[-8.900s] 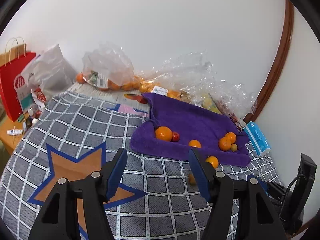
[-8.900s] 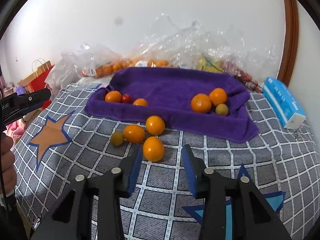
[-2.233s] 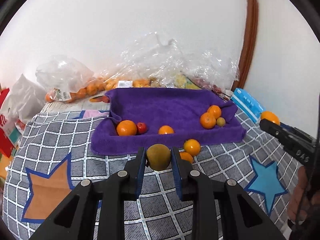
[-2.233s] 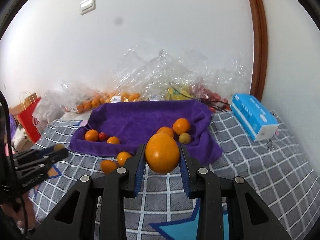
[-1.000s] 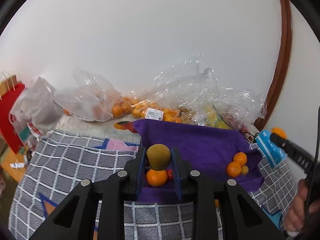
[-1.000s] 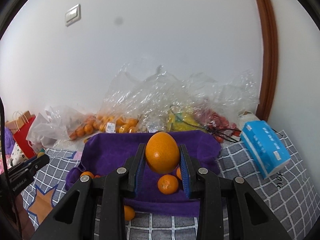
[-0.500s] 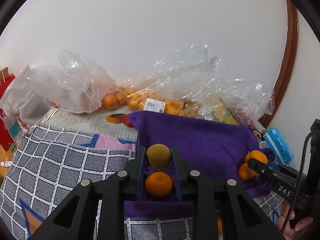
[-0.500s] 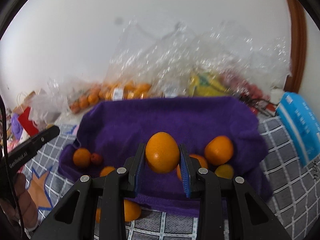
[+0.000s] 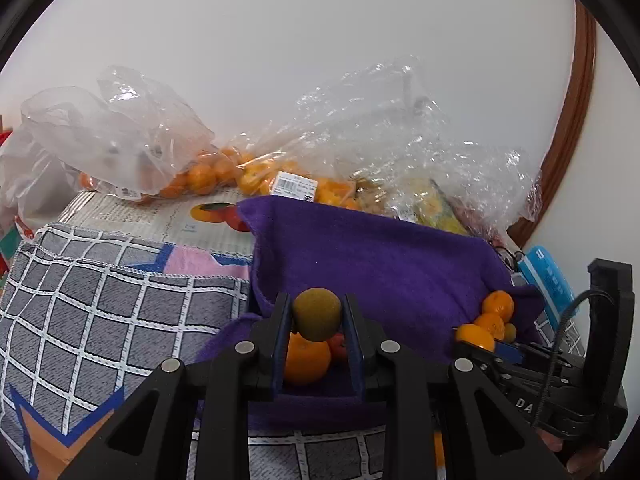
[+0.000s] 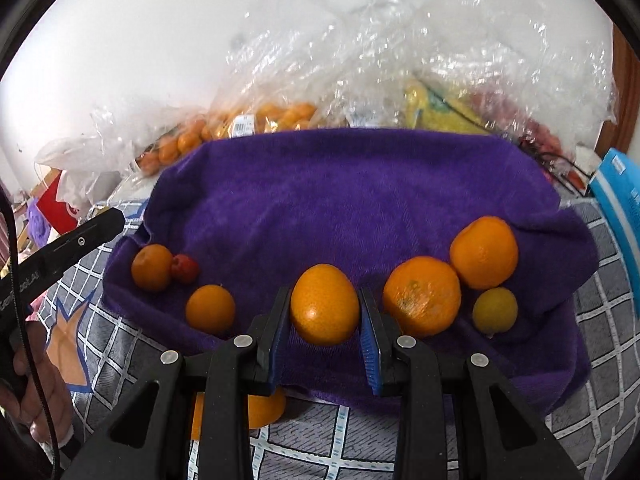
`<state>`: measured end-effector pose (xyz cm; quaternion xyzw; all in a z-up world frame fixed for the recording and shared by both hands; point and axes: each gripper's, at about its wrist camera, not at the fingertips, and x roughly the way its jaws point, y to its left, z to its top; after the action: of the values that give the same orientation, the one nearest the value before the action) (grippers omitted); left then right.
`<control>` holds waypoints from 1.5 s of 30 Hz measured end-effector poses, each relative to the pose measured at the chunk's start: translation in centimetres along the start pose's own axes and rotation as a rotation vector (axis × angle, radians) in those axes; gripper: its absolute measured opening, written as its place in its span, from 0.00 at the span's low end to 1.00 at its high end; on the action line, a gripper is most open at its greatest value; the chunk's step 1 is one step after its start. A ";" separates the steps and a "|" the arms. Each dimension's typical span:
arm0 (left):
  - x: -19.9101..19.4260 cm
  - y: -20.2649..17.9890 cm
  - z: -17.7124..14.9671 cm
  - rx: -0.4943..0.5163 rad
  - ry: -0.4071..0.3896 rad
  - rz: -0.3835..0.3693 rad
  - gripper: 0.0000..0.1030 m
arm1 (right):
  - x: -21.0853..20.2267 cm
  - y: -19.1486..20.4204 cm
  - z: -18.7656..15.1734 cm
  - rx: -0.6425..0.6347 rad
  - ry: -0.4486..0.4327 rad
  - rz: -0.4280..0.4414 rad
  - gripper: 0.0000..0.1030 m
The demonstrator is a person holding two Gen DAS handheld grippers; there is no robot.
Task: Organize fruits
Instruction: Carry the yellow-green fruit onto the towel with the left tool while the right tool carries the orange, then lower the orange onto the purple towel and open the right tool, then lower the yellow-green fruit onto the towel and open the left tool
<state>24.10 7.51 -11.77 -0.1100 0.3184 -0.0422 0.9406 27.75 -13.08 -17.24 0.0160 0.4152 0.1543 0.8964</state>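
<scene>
Both hand-held grippers (image 9: 316,316) (image 10: 325,312) hover over purple towel (image 10: 360,200).

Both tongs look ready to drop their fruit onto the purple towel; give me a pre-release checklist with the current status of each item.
1. Left tongs shut on greenish fruit: ok.
2. Right tongs shut on orange: ok.
3. Orange over purple towel: ok.
4. Bare towel under the greenish fruit: not ok, a resting orange lies below.
5. Height of either fruit above the towel: cannot tell.
</scene>
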 end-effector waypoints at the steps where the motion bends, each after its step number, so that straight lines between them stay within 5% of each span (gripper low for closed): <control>1: -0.1 -0.2 -0.1 0.007 -0.003 0.002 0.24 | 0.1 0.1 0.0 -0.005 0.005 -0.004 0.31; 11: 0.4 0.4 -0.2 -0.034 0.015 -0.021 0.24 | -0.2 0.3 -0.2 -0.022 -0.001 -0.026 0.32; 24: 1.0 -0.6 -1.0 0.002 0.025 -0.045 0.24 | -4.6 -0.2 0.5 -0.019 -0.139 -0.060 0.35; 45: 3.0 -2.0 -2.3 0.045 0.148 -0.112 0.24 | -5.4 -1.1 0.5 0.000 -0.168 -0.103 0.35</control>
<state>25.04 4.74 -14.86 -0.1031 0.3794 -0.1098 0.9129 25.11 -15.64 -13.10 0.0078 0.3388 0.1063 0.9348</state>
